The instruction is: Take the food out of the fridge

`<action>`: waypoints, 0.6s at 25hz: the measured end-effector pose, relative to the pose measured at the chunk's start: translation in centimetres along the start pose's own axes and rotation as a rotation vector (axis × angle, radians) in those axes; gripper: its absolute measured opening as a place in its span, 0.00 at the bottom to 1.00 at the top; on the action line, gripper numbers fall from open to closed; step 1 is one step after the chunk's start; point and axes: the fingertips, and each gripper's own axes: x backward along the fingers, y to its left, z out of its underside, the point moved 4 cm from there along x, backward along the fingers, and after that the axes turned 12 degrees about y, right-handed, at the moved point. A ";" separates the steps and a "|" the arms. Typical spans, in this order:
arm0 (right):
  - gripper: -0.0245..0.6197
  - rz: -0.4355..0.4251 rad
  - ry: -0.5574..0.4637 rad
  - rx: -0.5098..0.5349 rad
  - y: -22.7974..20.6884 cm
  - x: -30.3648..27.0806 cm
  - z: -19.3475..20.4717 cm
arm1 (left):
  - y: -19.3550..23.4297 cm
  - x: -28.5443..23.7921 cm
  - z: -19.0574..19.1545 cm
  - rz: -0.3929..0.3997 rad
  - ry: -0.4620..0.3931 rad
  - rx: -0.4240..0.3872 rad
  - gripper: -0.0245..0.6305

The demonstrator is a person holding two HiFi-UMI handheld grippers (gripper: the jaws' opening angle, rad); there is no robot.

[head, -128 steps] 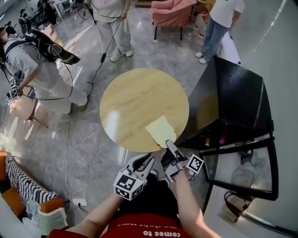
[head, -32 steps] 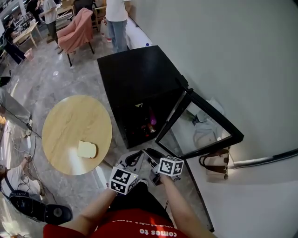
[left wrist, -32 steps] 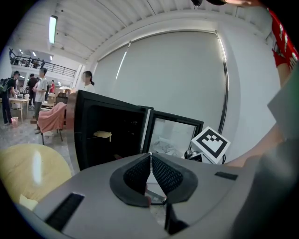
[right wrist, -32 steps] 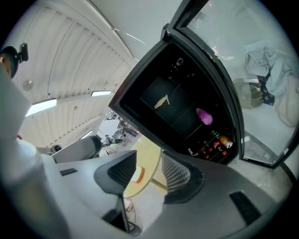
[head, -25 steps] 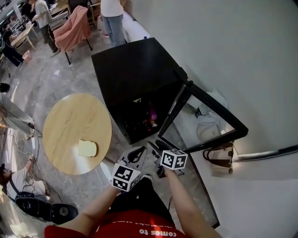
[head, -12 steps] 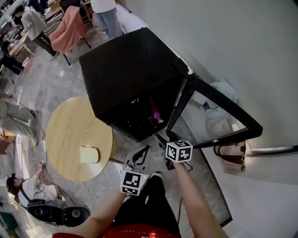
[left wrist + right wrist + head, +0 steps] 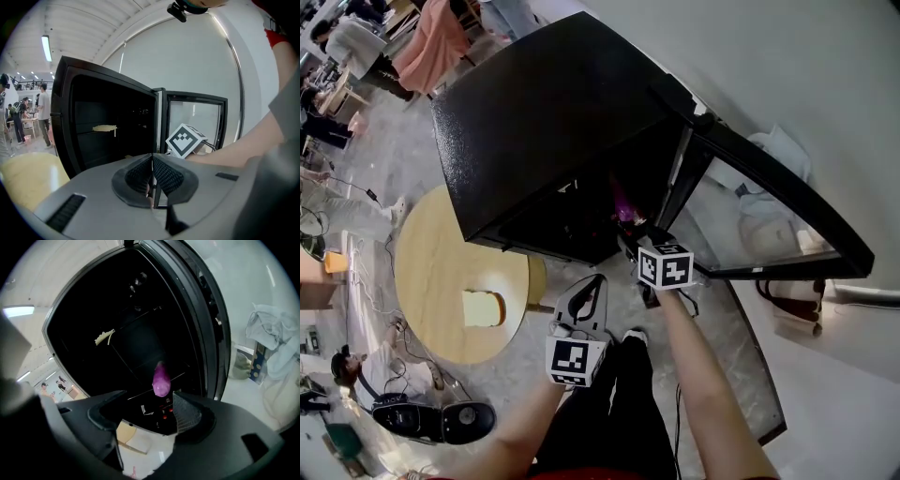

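Observation:
The black fridge [image 7: 553, 122] stands open, its glass door [image 7: 769, 273] swung out to the right. A purple food item [image 7: 624, 201] sits on a shelf inside; in the right gripper view it [image 7: 161, 378] lies just beyond the jaws. My right gripper [image 7: 635, 236] [image 7: 147, 409] is at the fridge mouth. It is open, its jaws have just been opening, and nothing is between them. My left gripper [image 7: 591, 286] [image 7: 152, 174] hangs lower, in front of the fridge, shut and empty. A pale yellowish piece [image 7: 104, 337] sits on an upper shelf. A bread slice [image 7: 483, 307] lies on the round wooden table [image 7: 441, 262].
The table stands left of the fridge, partly under its corner in the head view. White cloth [image 7: 769, 225] and a brown bag [image 7: 787, 305] lie by the wall behind the door. Black gear [image 7: 431, 419] sits on the floor at lower left. People and a pink armchair [image 7: 431, 42] are far back.
The view has closed in on the fridge. Both grippers moved forward and down toward its opening, the right one farther. Earliest, the right gripper was at the bread slice on the table.

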 end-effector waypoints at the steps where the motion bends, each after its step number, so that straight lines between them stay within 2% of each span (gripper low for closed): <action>1: 0.47 0.005 0.001 0.001 -0.3 -0.5 -0.3 | 0.0 -0.3 0.1 -0.001 0.002 0.002 0.05; 6: 0.47 0.024 -0.005 -0.030 -1.5 -2.9 -1.7 | 0.2 -1.4 0.7 -0.005 0.022 0.019 0.05; 12: 0.47 0.050 0.059 -0.034 -2.6 -6.0 -2.9 | 0.0 -2.4 1.2 -0.005 0.033 0.047 0.05; 15: 0.47 0.055 0.064 -0.073 -3.2 -6.9 -3.5 | -0.2 -2.7 1.3 -0.005 0.041 0.053 0.05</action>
